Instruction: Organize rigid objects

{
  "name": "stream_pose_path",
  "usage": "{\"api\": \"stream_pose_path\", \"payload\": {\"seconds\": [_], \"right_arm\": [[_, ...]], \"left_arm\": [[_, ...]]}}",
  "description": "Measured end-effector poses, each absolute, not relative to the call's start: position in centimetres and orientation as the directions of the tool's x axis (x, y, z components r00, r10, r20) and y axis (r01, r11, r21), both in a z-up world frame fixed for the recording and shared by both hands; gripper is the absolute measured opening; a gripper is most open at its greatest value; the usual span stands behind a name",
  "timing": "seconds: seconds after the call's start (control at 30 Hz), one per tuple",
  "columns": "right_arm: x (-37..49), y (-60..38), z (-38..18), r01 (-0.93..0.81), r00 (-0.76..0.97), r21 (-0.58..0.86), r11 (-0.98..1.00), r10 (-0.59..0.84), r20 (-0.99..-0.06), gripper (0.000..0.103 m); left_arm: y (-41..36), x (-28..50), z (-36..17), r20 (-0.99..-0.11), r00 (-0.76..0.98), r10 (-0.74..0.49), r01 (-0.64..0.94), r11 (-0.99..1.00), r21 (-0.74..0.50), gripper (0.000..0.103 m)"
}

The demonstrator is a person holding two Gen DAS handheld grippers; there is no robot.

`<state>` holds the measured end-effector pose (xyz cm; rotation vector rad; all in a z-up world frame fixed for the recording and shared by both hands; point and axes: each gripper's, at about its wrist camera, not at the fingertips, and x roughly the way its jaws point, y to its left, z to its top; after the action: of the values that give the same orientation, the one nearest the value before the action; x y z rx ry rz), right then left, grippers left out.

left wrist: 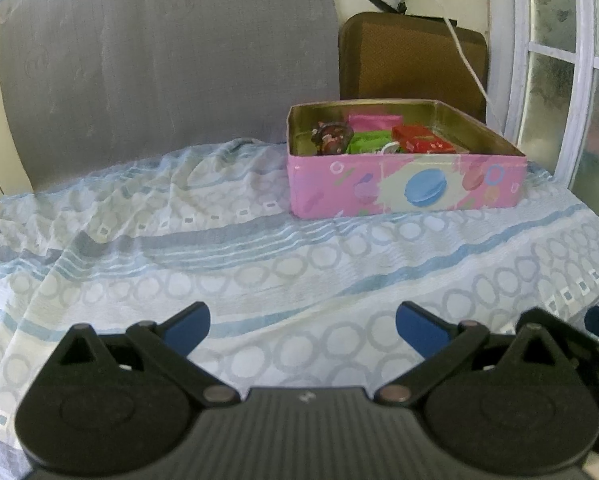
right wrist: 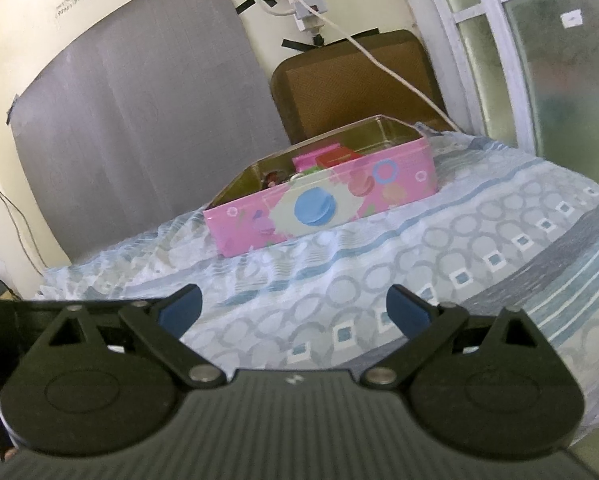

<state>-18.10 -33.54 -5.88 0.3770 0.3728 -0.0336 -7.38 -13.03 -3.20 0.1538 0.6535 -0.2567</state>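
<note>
Now both my left gripper [left wrist: 302, 322] and right gripper [right wrist: 293, 306] hang spread and empty — the pink tin [left wrist: 407, 188] sits ahead on the cloth [left wrist: 259, 272], already filled, so I'd withdraw without nudging it.

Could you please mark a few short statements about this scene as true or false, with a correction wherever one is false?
1. The pink tin stands on the patterned cloth with no lid on it. True.
2. The left gripper grips a red packet. False: its jaws are open and empty; the red packet lies in the tin.
3. The right gripper is open and holds nothing. True.
4. The tin is empty. False: it holds several items, among them a green packet.
</note>
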Motion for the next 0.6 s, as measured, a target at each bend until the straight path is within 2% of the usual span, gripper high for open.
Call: {"api": "stream_pose_path", "payload": {"seconds": [0.43,0.6], "right_arm": [[-20.2,-34.4,-5.6,0.192,0.921,0.313,0.930,-0.060,-0.385,0.100],[-20.0,-33.9,-5.6,0.185,0.916,0.283,0.941,-0.060,-0.398,0.100]], "left_arm": [[-15.1,-7.2,-2.8,-0.607,0.757,-0.241,0.345,0.937,0.060,0.103],[-15.4,-7.4,-2.5,-0.573,0.783,-0.241,0.343,0.936,0.075,0.103]]}}
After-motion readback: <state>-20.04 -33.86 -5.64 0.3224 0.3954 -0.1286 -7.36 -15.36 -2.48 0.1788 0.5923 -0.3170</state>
